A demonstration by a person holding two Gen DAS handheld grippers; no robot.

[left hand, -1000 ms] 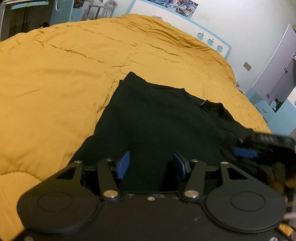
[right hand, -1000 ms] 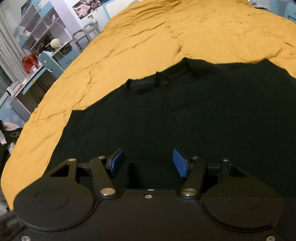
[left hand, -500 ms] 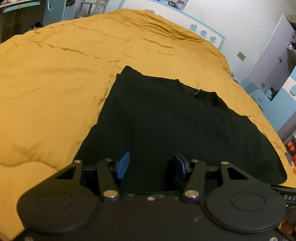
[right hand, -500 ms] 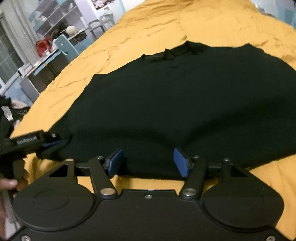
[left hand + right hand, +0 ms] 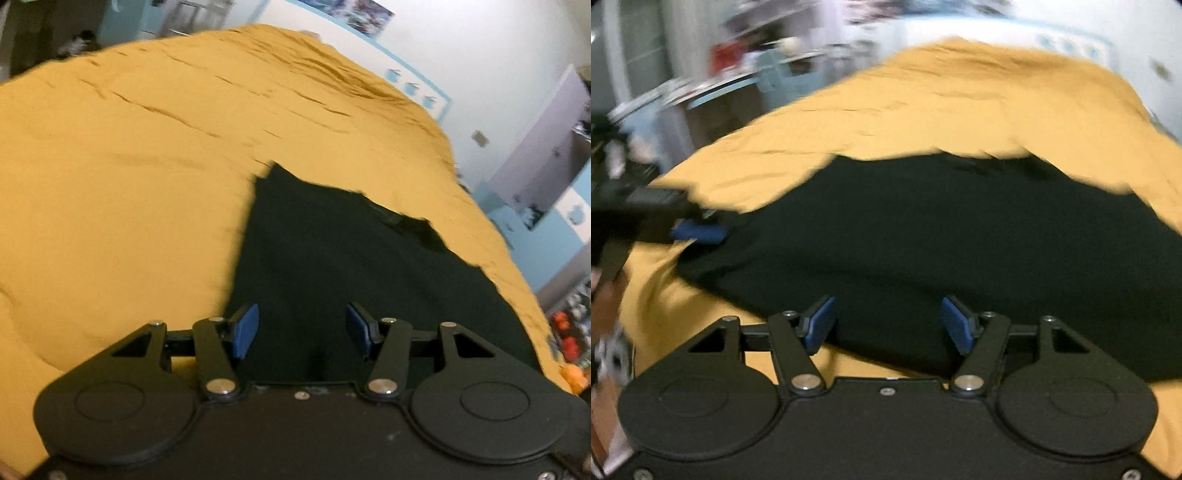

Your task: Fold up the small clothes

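Your black garment (image 5: 351, 280) lies flat on the mustard bedspread (image 5: 129, 177), its left edge running from 6 toward 12 o'clock; bare cover spreads wide at 9 to 11. Your left gripper (image 5: 301, 331) holds its jaws apart over cloth, pinching nothing. Your right gripper (image 5: 888, 325) has just been opening, pads clear, above the hem. That view is blurred; the collar is indistinct.

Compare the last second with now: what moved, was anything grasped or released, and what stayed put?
The right gripper pulled back from over the black garment to its near hem, rolling; its jaws have just been opening, pinching nothing. The left gripper drew back slightly toward the garment's left edge, open and empty. Nothing was grasped or released. The garment stays flat on the yellow bedspread.
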